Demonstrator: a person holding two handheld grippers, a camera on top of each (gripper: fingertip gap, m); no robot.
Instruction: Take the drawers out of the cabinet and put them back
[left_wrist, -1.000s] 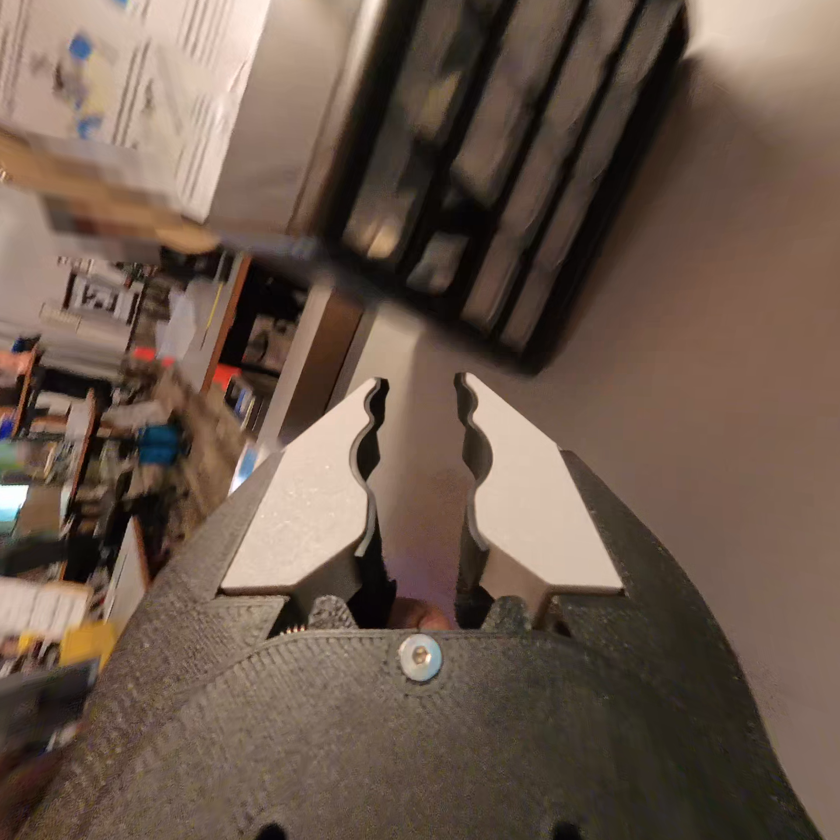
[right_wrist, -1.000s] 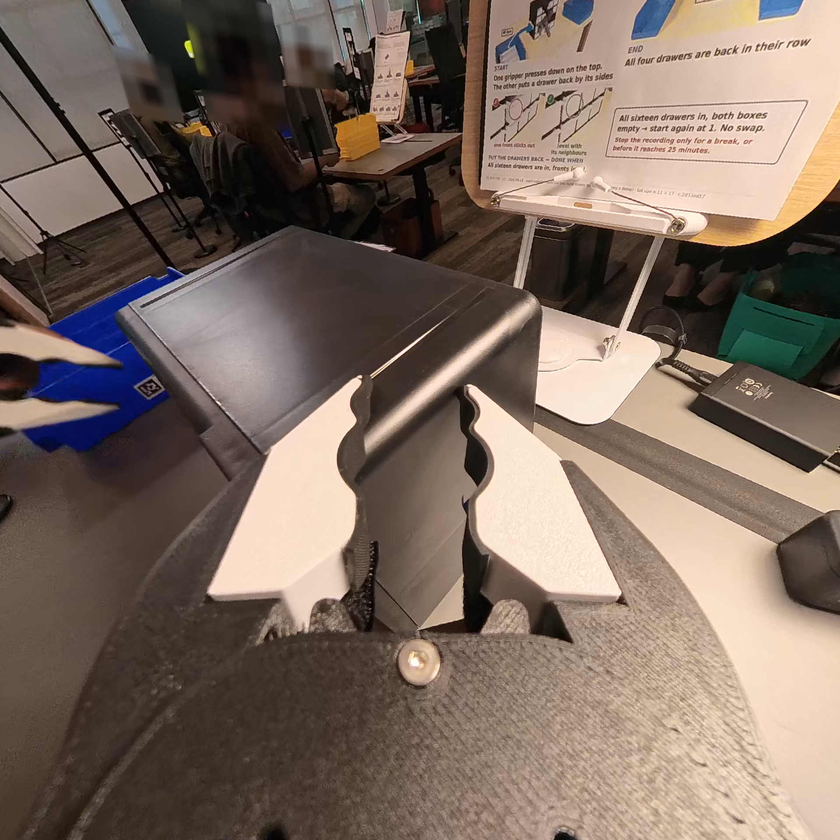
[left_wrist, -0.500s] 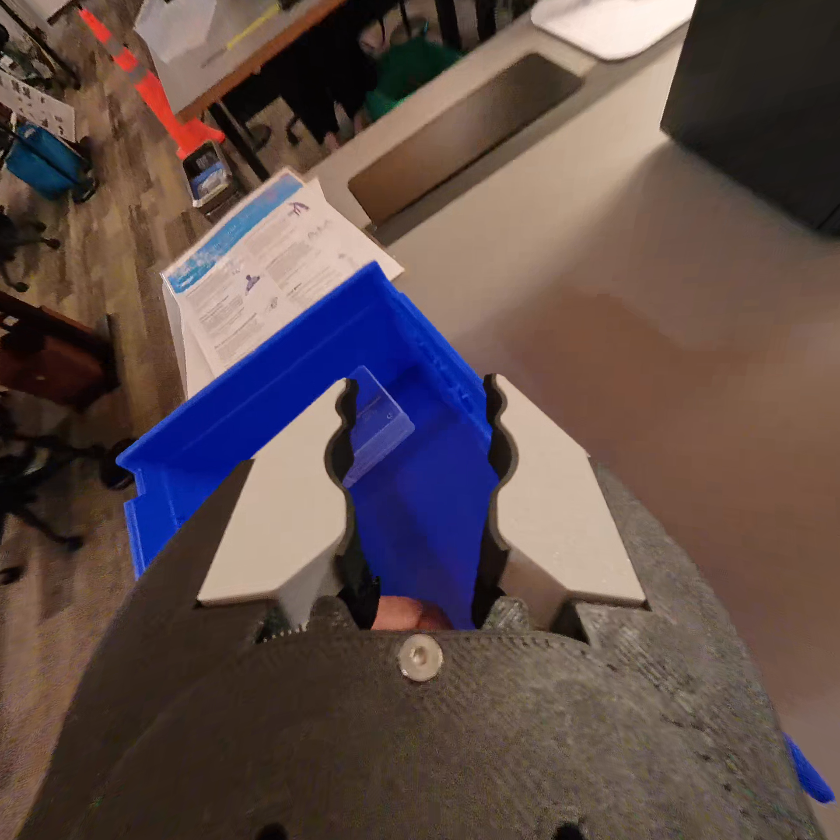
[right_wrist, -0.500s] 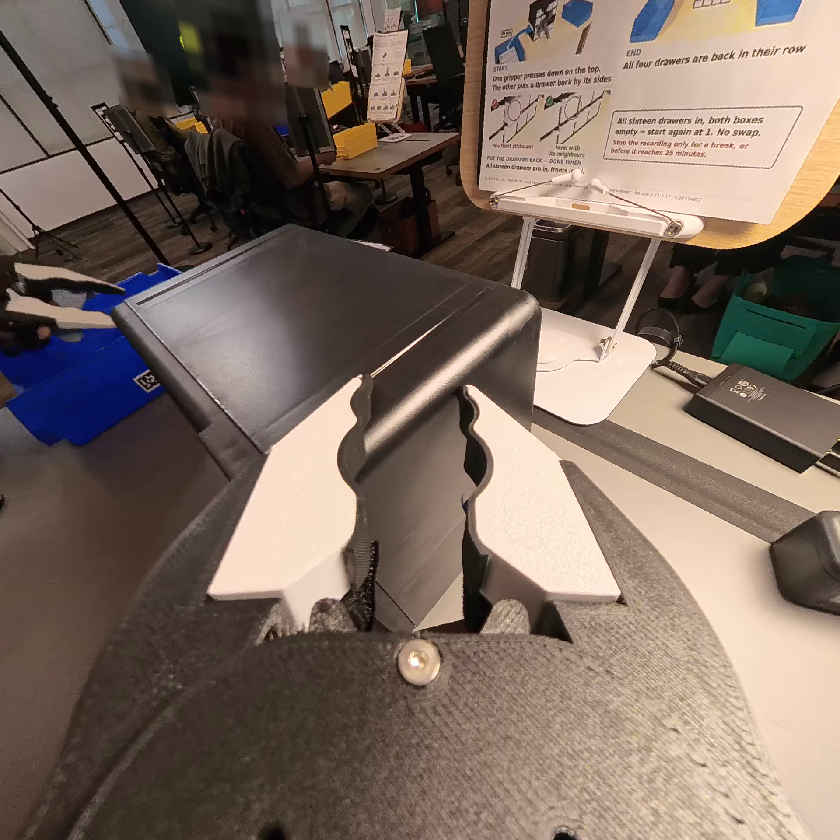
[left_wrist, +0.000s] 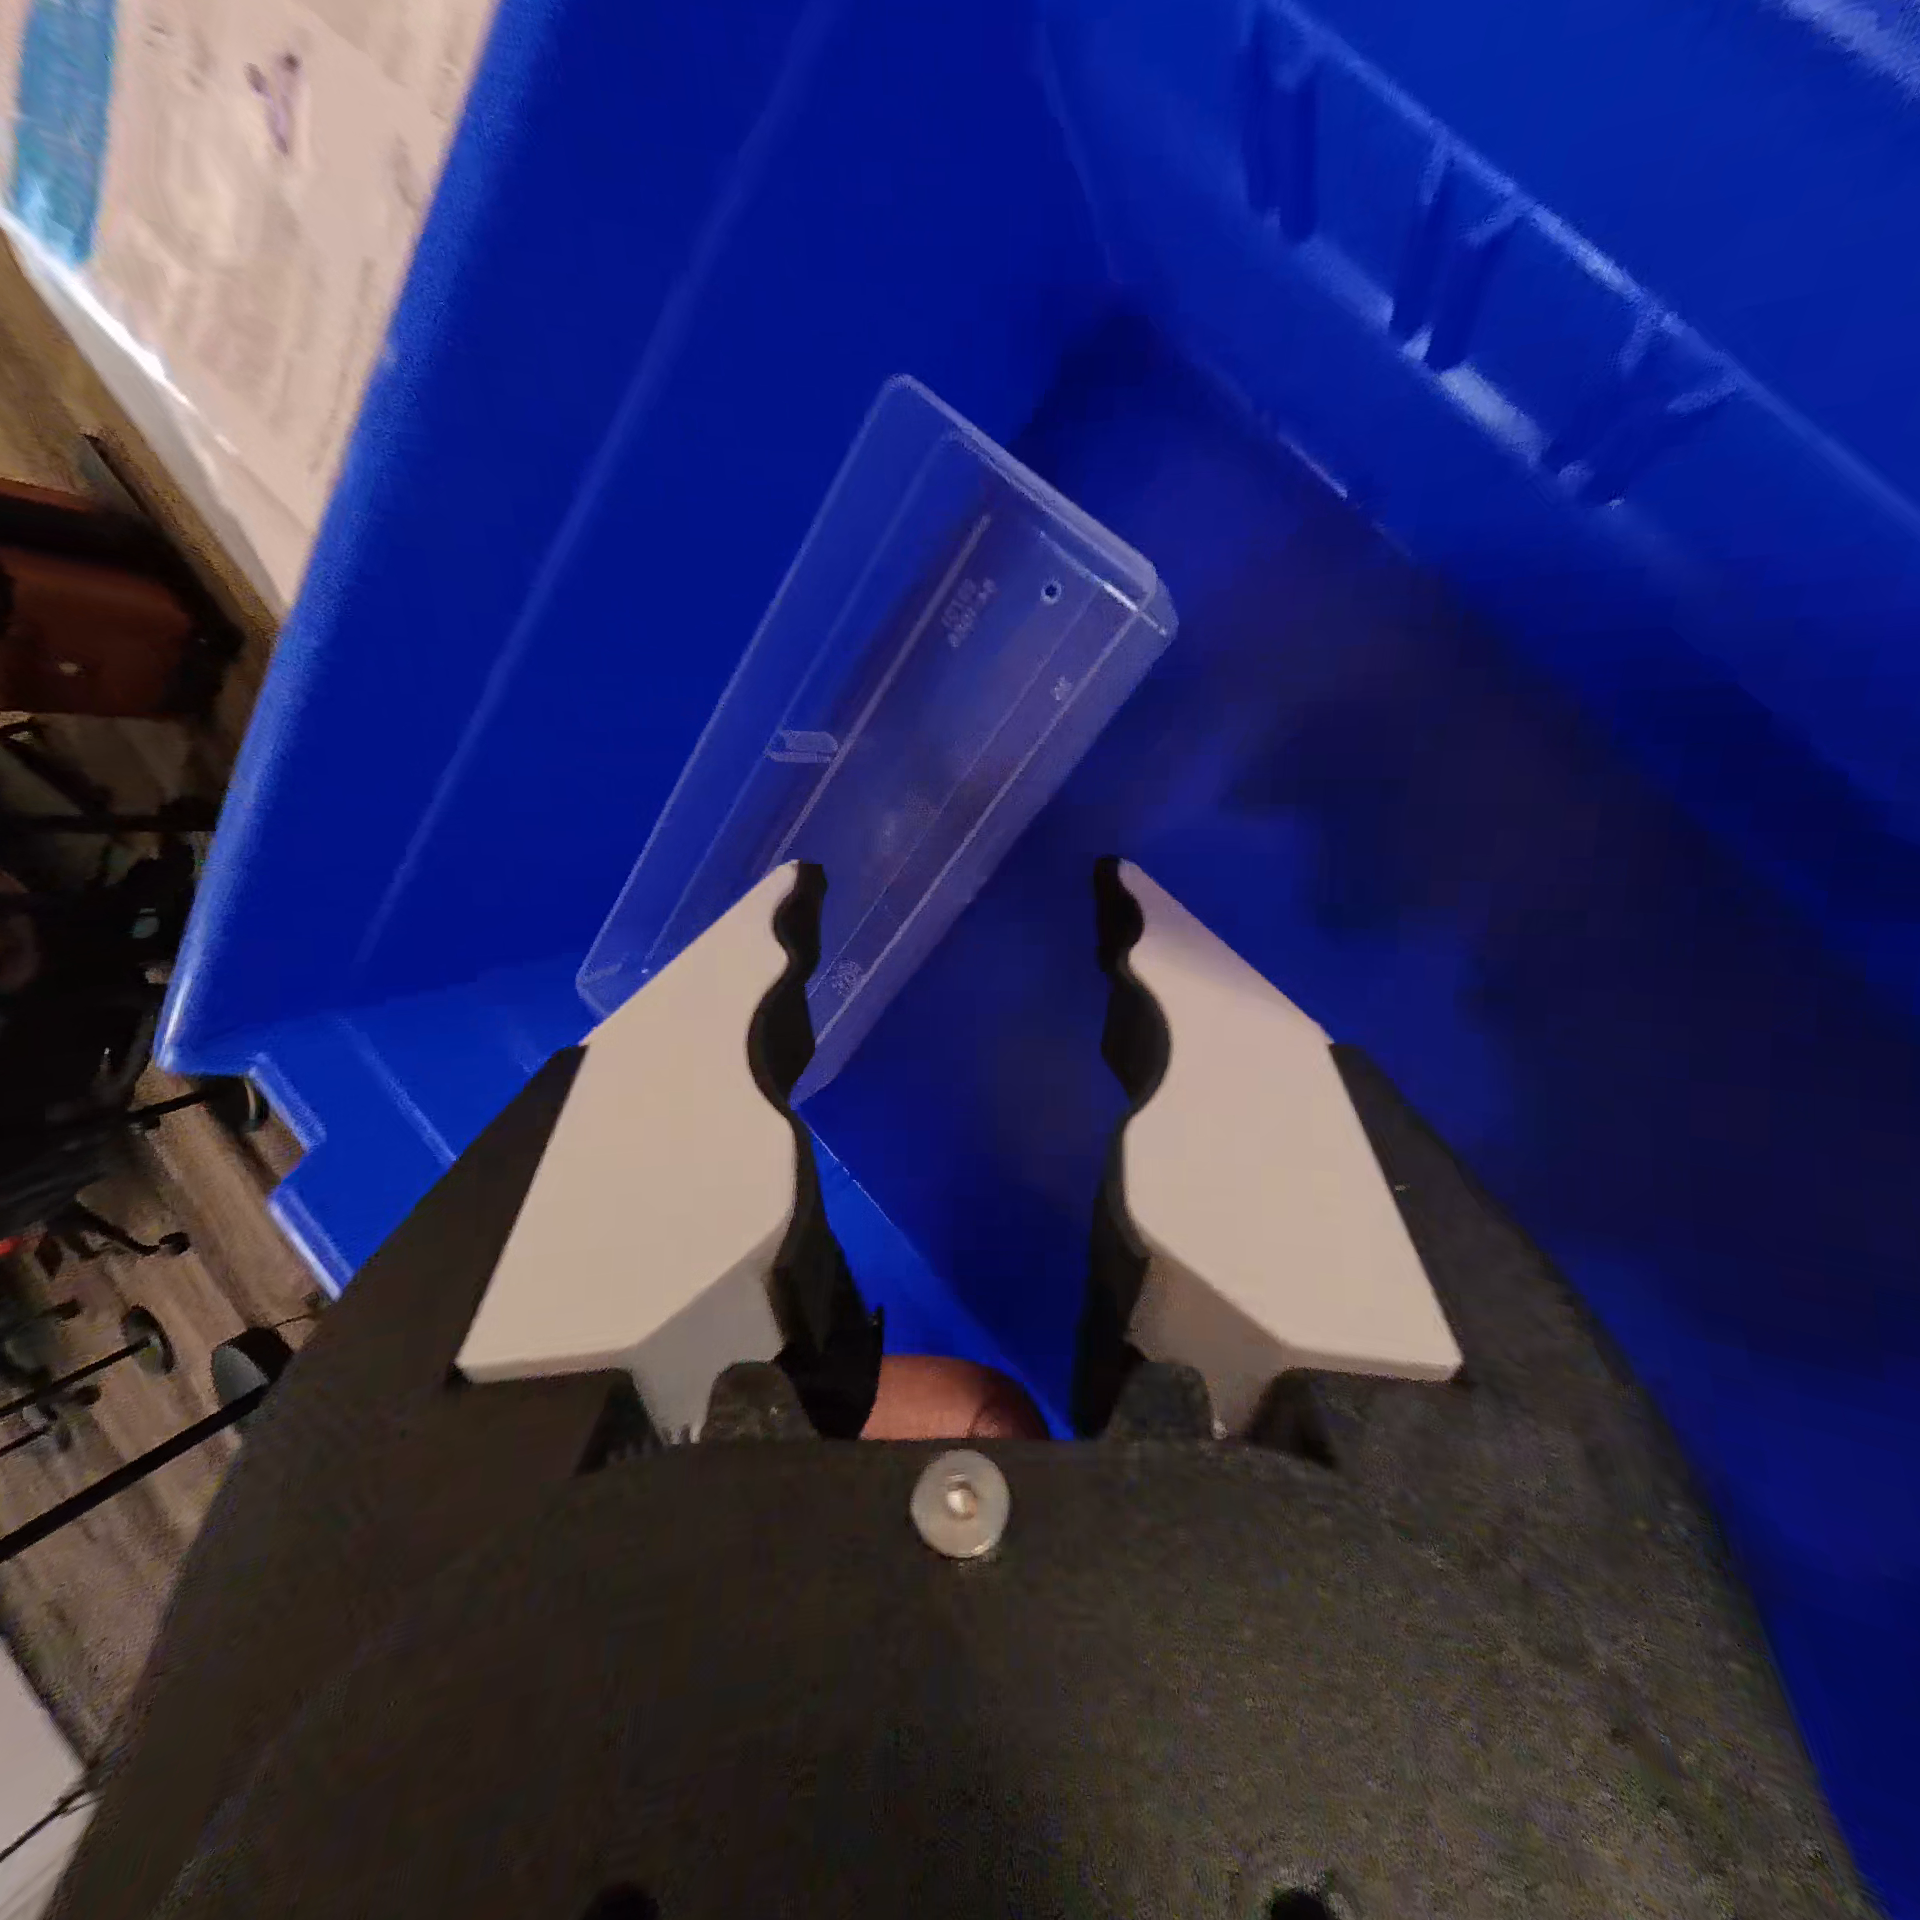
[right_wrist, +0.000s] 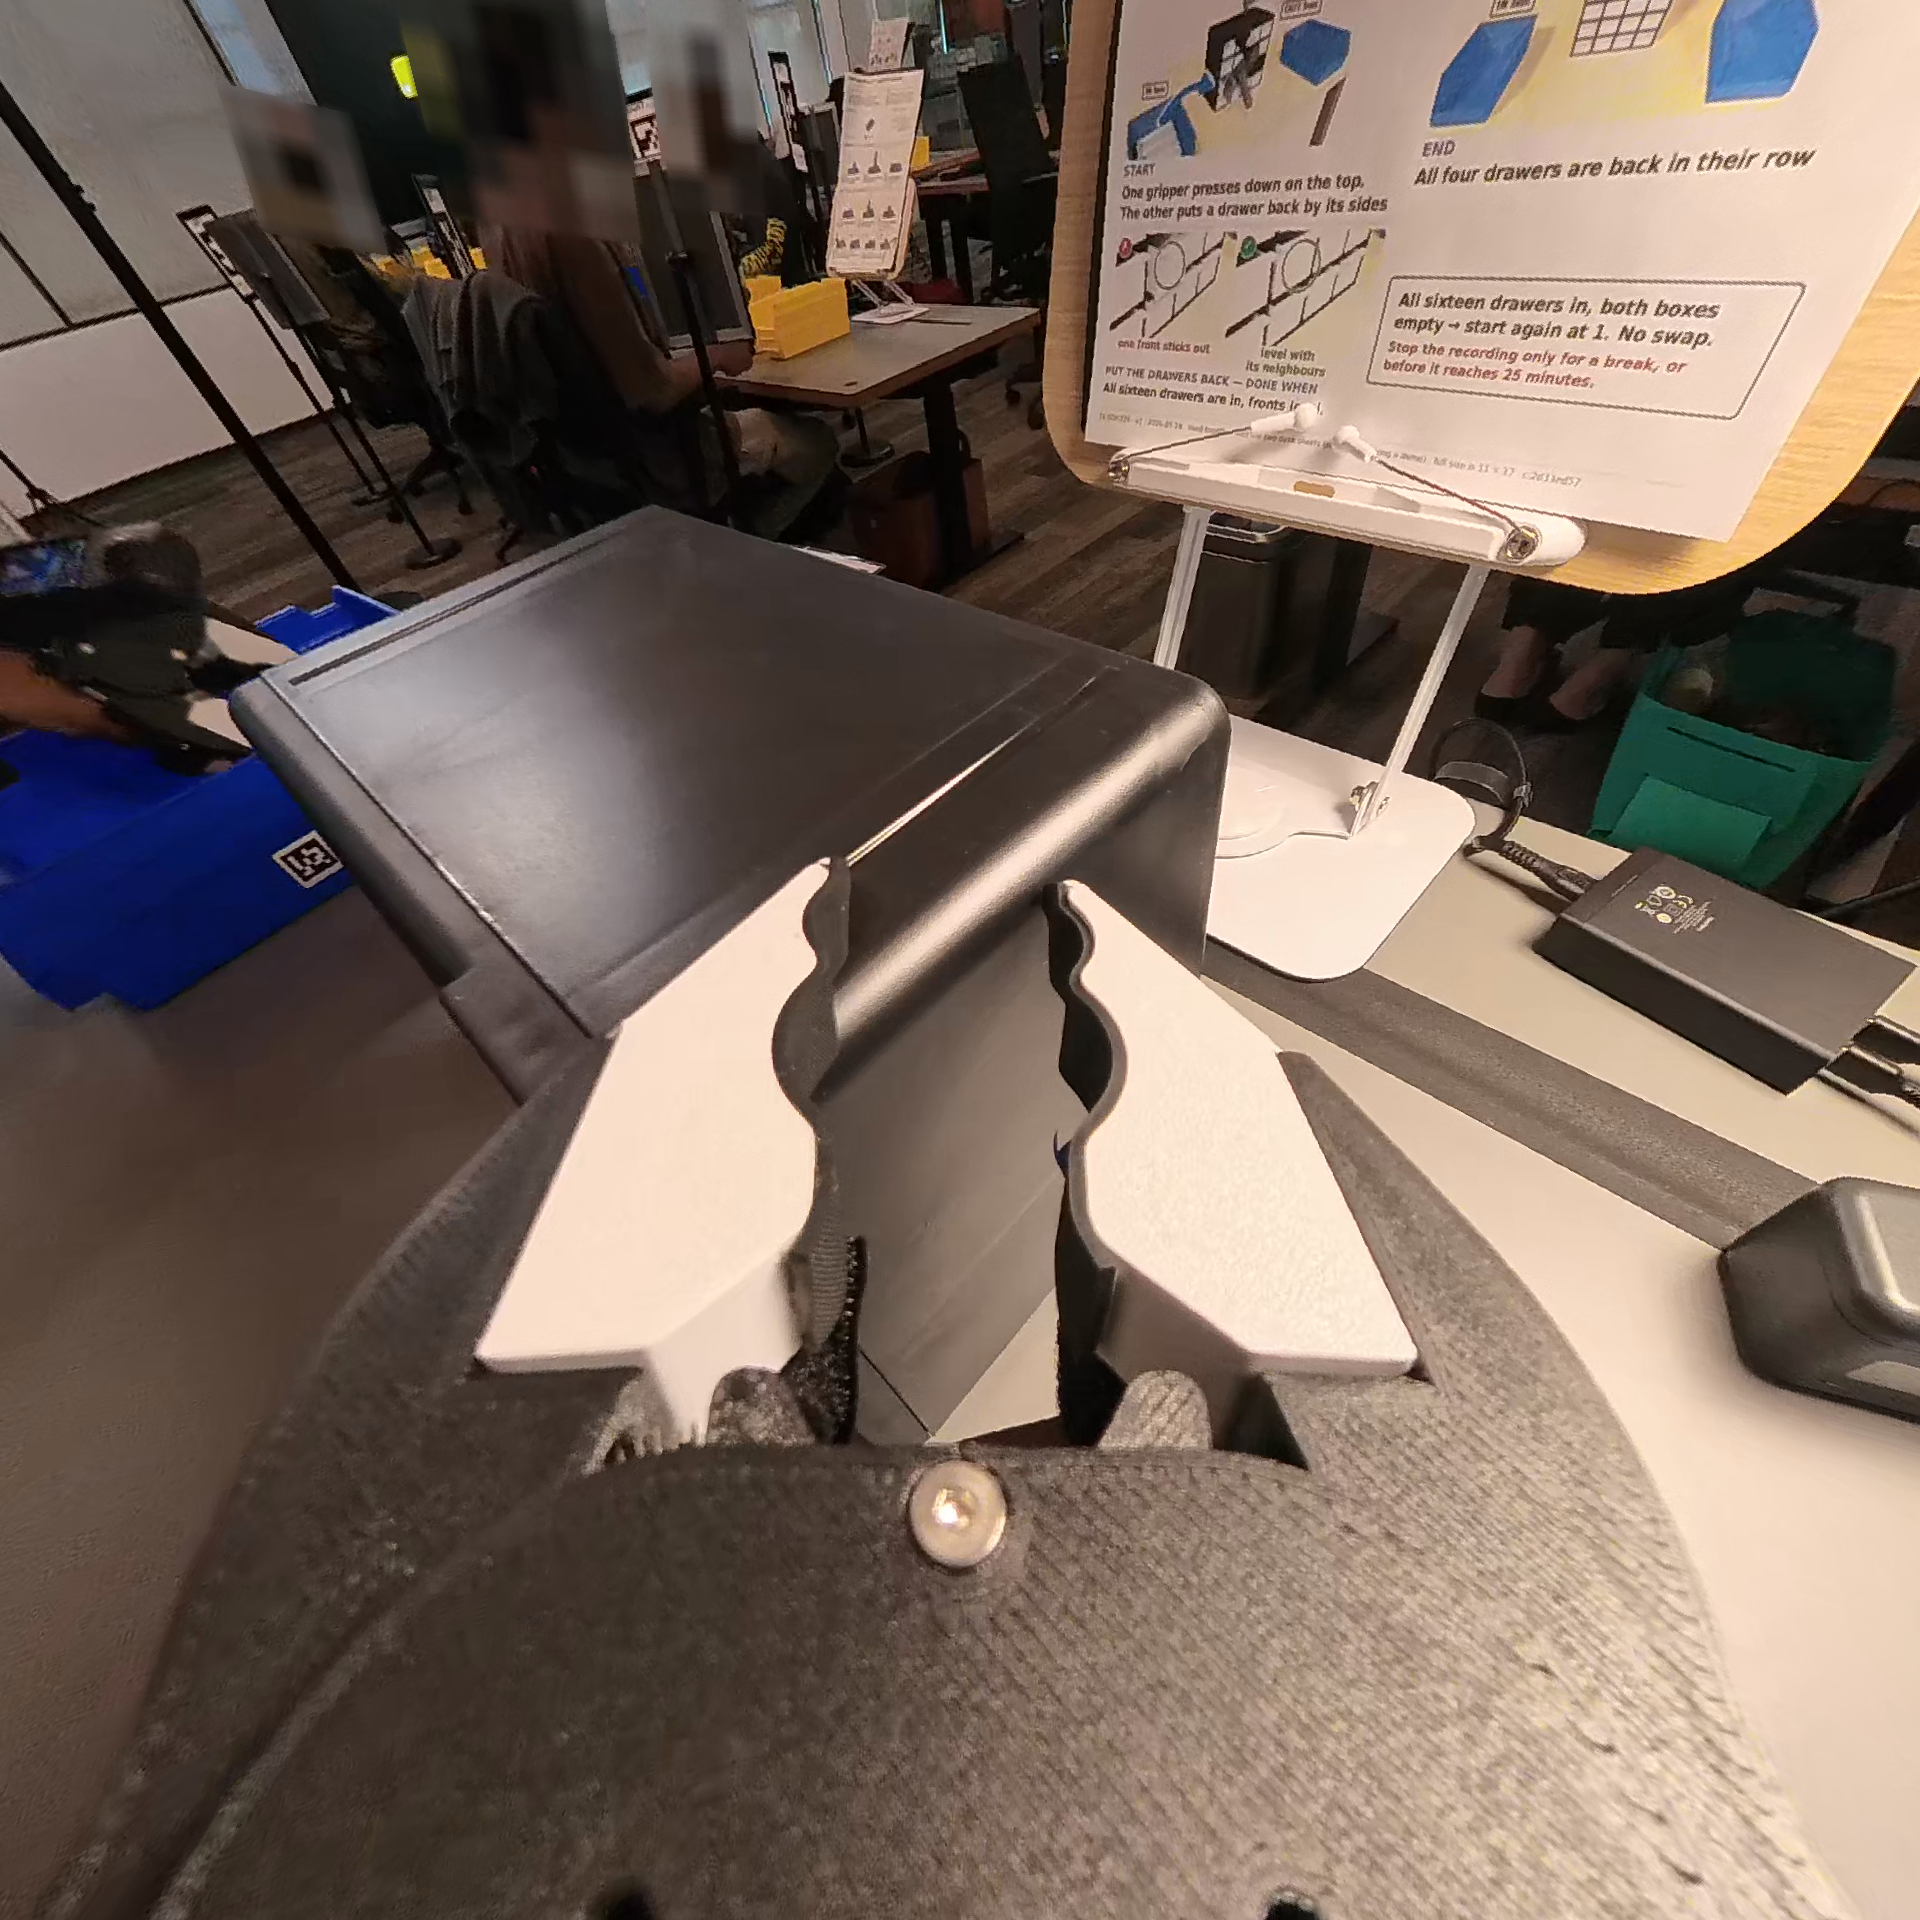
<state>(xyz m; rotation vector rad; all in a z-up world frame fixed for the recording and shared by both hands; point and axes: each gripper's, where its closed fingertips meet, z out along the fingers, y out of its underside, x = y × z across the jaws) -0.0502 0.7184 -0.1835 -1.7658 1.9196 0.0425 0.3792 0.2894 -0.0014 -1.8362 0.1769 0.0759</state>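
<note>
Your left claw (left_wrist: 956, 883) gapes empty over the clear drawer (left_wrist: 883, 717) in the blue bin (left_wrist: 1351, 312), so closing off-centre may skid it aside, while your right claw (right_wrist: 945, 904) rests open on the cabinet (right_wrist: 675, 748).

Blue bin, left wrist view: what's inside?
One clear drawer lies slanted on the blue bin floor. The left gripper hovers open above it, not gripping. Its body hides the bin's near part; nothing else shows.

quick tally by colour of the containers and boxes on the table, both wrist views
Blue: 1, the bin, also in the right wrist view
Clear: 1, the drawer lying in that bin
Black: 2, the cabinet and the flat box
Total: 4
</note>
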